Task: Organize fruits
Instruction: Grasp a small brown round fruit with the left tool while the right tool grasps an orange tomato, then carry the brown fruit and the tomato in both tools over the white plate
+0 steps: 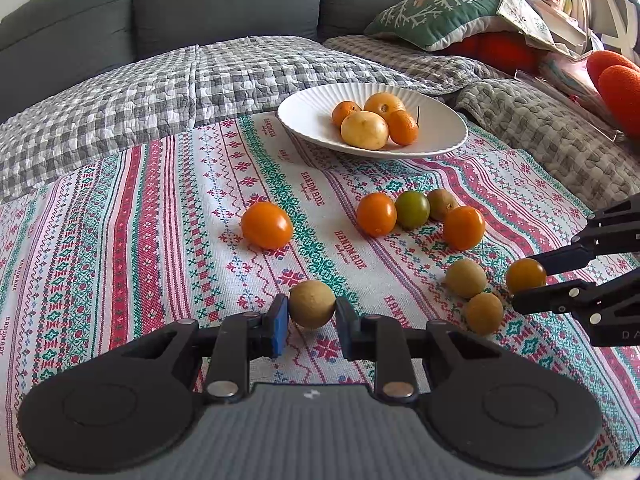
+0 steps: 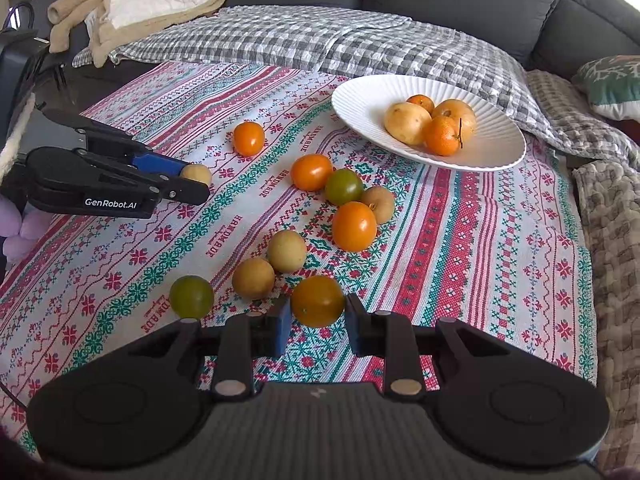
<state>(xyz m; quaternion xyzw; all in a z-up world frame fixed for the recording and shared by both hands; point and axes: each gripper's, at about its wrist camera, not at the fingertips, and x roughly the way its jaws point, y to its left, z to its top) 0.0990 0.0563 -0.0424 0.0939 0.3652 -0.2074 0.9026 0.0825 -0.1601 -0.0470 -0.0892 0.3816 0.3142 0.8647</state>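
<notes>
With each gripper's jaws closed loosely round a small round fruit, left gripper (image 1: 312, 322) on a tan fruit (image 1: 312, 303), right gripper (image 2: 316, 326) on an orange tomato (image 2: 317, 301), either could roll free or bruise.

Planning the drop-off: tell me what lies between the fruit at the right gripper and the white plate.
A cluster on the cloth does: two orange tomatoes, a green tomato and a brown fruit lie between the amber tomato at the right gripper and the white plate. Nothing stands above them.
</notes>
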